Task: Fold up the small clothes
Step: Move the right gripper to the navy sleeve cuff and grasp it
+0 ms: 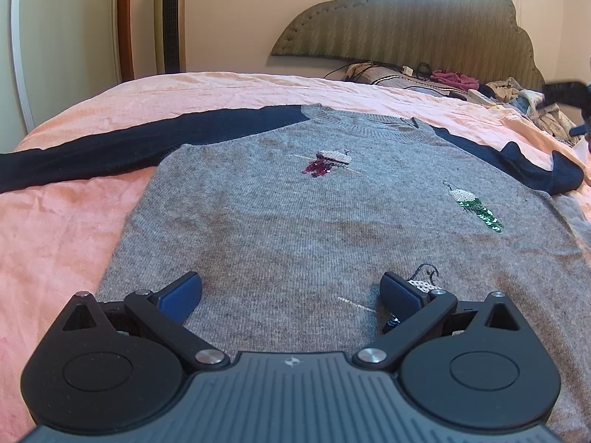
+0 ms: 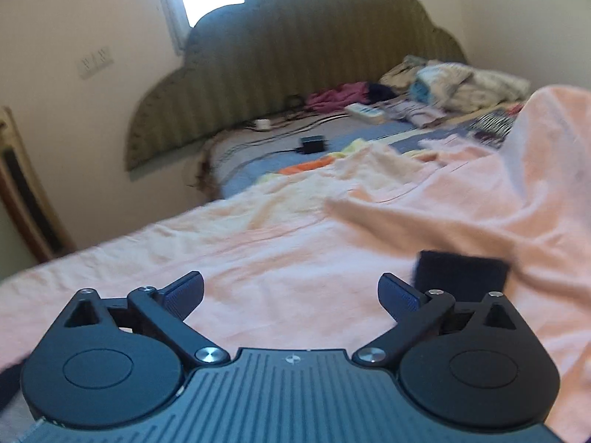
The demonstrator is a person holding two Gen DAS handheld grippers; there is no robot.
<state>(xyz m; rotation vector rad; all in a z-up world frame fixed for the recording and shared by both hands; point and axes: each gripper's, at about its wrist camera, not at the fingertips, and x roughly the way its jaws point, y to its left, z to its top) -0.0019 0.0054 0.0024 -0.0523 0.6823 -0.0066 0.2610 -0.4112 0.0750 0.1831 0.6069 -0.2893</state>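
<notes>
a grey knitted sweater [image 1: 314, 221] lies flat, front side up, on the peach sheet [image 1: 66, 229] of the bed, its long axis running from the hem near the foot edge toward the headboard [image 1: 406, 22], with the ribbed neckline [image 1: 365, 125] pointing at the headboard. its navy sleeves spread sideways: the left sleeve [image 1: 92, 151] stretches out straight toward the bed's left edge, while the right sleeve [image 1: 532, 166] is folded short near the right edge. sequin motifs dot the chest, one dark red [image 1: 328, 164] and one green [image 1: 476, 208]. the left claw [image 1: 291, 295] hovers above the hem, spread wide with nothing between its blue ribbed pads [image 1: 181, 295]. the right claw [image 2: 290, 295] is likewise spread wide and holds nothing, above wrinkled peach sheet, with a dark cuff-like patch [image 2: 461, 269] just beside its right finger; this view is blurred. a loose pile of clothes [image 2: 454, 85] sits in the corner by the padded, scalloped headboard.
</notes>
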